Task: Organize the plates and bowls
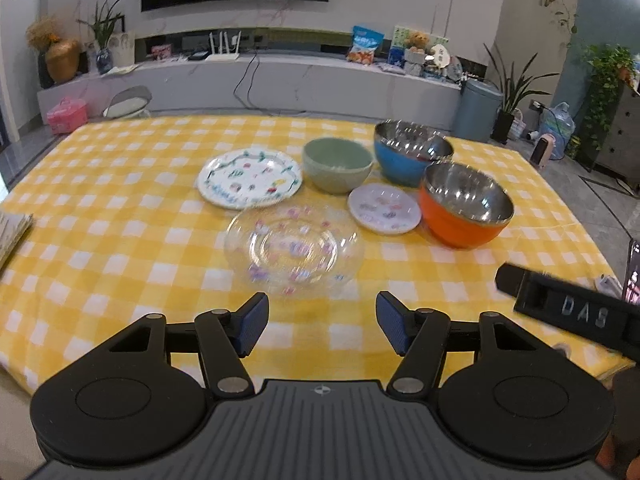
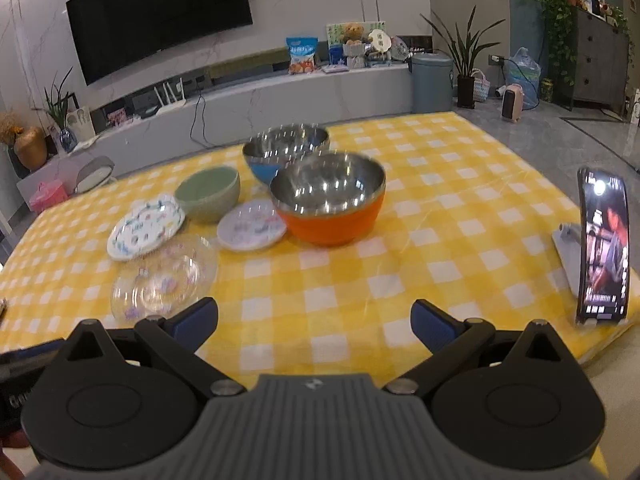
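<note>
On the yellow checked table lie a clear glass plate nearest me, a large white patterned plate, a small white plate, a green bowl, a blue steel bowl and an orange steel bowl. My left gripper is open and empty just short of the glass plate. My right gripper is open and empty, in front of the orange bowl, with the glass plate to its left. The right gripper's body shows at the left wrist view's right edge.
A phone on a stand stands at the table's right edge. A stack of paper lies at the left edge. Behind the table are a TV shelf, a folding chair, a bin and plants.
</note>
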`<state>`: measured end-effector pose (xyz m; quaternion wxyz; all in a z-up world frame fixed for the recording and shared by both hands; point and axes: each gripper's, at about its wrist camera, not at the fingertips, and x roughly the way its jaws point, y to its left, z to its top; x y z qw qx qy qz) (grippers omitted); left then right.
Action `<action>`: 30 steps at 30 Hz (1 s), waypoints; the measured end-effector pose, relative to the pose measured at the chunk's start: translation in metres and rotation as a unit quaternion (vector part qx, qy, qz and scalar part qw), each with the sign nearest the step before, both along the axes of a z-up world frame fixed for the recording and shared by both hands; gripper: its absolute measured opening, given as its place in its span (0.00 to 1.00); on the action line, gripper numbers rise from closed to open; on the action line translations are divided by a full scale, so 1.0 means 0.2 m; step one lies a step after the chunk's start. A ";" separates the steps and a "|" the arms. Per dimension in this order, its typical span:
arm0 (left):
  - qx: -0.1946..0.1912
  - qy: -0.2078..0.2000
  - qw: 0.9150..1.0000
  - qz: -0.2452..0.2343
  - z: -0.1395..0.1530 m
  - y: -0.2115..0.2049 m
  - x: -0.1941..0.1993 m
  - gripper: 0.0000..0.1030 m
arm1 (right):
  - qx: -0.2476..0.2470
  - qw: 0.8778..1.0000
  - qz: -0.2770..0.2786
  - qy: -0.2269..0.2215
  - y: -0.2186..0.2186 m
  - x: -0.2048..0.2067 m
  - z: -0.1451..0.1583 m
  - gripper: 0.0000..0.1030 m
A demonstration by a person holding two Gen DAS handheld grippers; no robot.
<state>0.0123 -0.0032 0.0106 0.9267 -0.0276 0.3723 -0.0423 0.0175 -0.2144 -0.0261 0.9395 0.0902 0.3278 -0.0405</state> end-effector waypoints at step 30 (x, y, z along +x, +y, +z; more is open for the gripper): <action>-0.074 0.017 0.993 0.086 -0.24 0.38 0.56 0.28 | 0.131 0.985 0.114 -0.016 0.29 0.59 -0.28 0.30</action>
